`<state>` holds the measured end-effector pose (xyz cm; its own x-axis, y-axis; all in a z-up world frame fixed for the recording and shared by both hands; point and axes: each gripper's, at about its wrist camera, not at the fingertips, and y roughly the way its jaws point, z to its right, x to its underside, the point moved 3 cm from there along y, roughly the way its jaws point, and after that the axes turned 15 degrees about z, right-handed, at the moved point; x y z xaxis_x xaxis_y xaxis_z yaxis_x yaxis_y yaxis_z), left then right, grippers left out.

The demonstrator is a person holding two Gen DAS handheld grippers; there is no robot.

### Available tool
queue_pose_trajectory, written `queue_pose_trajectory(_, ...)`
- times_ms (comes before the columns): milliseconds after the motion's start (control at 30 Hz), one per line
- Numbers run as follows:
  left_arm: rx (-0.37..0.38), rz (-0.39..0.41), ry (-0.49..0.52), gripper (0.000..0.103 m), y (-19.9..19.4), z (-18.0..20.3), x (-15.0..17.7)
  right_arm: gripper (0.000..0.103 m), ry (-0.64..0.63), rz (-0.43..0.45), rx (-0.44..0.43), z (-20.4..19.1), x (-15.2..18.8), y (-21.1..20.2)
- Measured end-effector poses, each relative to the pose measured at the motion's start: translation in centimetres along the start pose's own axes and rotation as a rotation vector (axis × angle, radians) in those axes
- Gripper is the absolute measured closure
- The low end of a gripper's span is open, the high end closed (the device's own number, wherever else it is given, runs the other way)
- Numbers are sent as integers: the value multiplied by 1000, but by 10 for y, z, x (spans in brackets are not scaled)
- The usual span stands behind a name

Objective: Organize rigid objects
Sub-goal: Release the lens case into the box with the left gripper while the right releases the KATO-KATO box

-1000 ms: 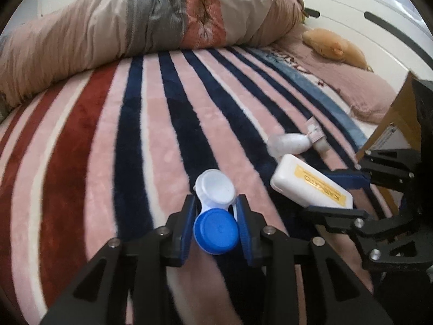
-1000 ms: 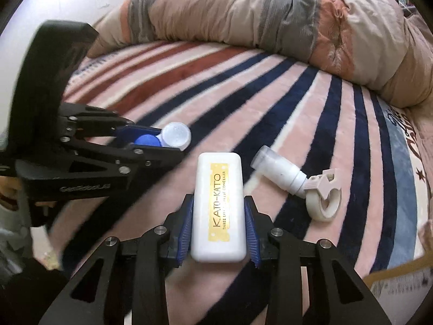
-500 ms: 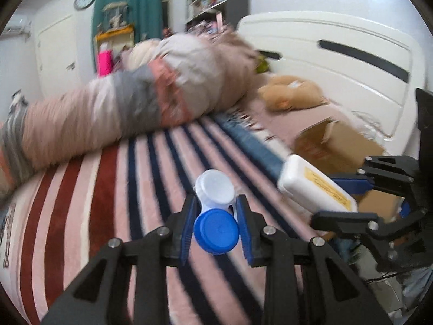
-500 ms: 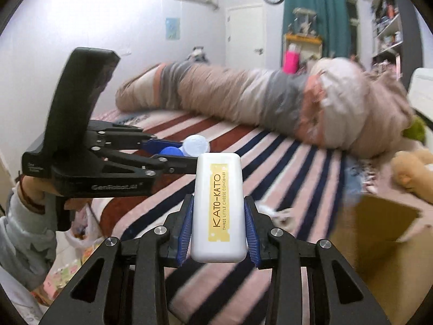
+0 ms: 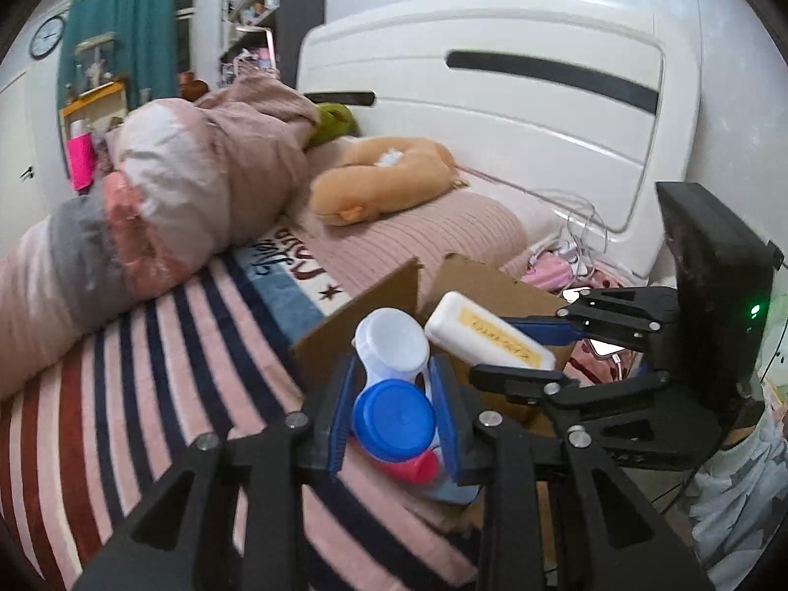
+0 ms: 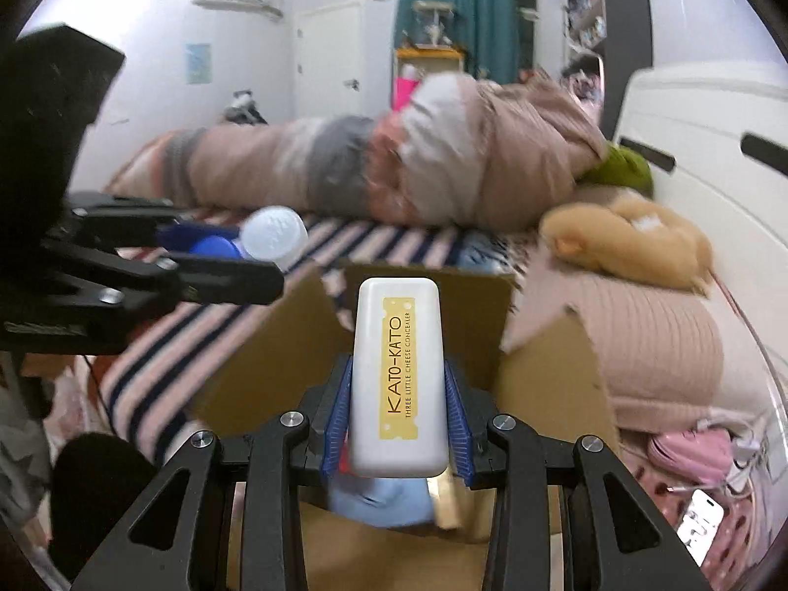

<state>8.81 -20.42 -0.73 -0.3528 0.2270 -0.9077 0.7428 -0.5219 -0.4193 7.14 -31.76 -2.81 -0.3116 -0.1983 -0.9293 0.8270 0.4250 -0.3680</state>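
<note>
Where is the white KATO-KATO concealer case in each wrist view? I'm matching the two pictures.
Left wrist: right of centre, the white KATO-KATO concealer case clamped in the right gripper.
Right wrist: bottom centre, the case upright between the blue pads.
Shared landmark: the cardboard box beneath.

Cardboard box (image 6: 276, 369) contents sit mostly hidden behind the concealer case (image 6: 400, 374).

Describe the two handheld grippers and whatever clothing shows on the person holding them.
Both grippers, left and right, are matte black linkage frames with silver screw heads and ribbed blue finger pads. The right one's black housing shows a small green light. The sleeve is light grey with a star pattern.
</note>
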Motion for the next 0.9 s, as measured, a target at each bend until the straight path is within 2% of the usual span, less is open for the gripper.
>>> queue_pose_trajectory(200, 4, -90, 42, 76, 46, 13, 3, 72, -29, -72, 34, 24, 21, 23)
queue_pose_trajectory(367, -2, -137, 50, 76, 65, 13, 11, 72, -44, -76, 52, 30, 28, 23)
queue_pose_trajectory(700, -13, -160, 67, 76, 69, 12, 17, 72, -18, -67, 42, 32, 26, 24)
queue_pose_trajectory(800, -22, -157, 65, 68, 66, 8, 17, 72, -19, -72, 48, 32, 26, 25)
queue_pose_trajectory(900, -37, -144, 65, 67, 60, 3, 16, 72, -19, -80, 54, 31, 25, 25)
